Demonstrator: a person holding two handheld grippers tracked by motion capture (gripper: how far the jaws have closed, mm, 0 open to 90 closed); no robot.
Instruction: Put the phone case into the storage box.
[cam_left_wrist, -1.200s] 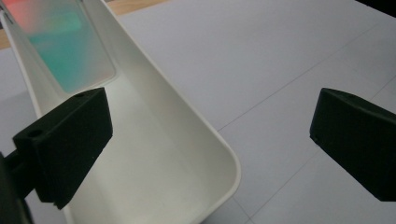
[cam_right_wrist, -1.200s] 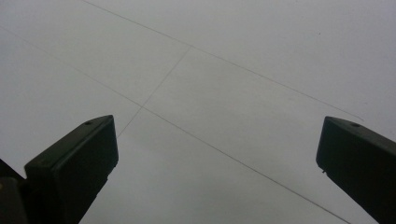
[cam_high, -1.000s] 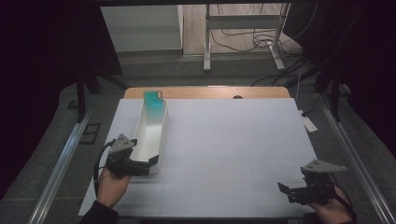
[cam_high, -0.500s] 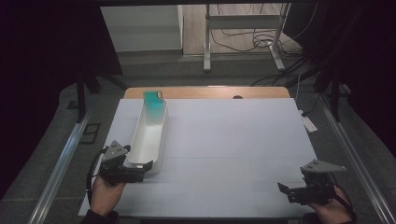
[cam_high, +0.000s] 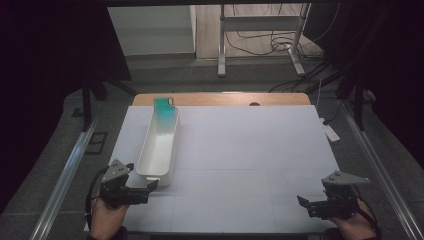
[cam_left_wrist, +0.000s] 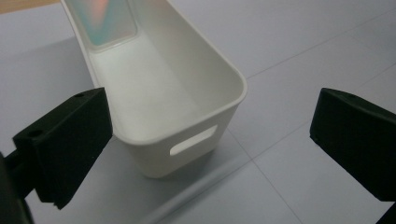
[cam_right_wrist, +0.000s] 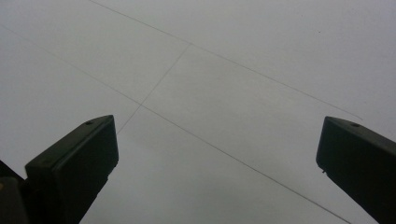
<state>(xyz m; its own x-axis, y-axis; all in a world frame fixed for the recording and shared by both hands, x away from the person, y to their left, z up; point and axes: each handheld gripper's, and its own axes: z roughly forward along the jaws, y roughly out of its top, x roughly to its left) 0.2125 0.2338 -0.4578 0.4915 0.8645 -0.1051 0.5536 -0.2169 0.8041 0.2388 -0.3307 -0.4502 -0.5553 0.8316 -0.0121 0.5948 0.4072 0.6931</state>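
Bin (cam_left_wrist: 163, 107) far end cut off, left claw (cam_left_wrist: 210, 140) agape beside it, right claw (cam_right_wrist: 215, 163) agape over bare table (cam_right_wrist: 210, 70)

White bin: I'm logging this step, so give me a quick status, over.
Left gripper open, just short of the white bin. Right gripper open, over bare table. Teal phone leans in the bin's far end. Nothing in the way.

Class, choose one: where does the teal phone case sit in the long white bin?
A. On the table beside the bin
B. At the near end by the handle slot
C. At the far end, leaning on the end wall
C: the teal phone case leans at the far end of the white bin, away from the left hand-held gripper.
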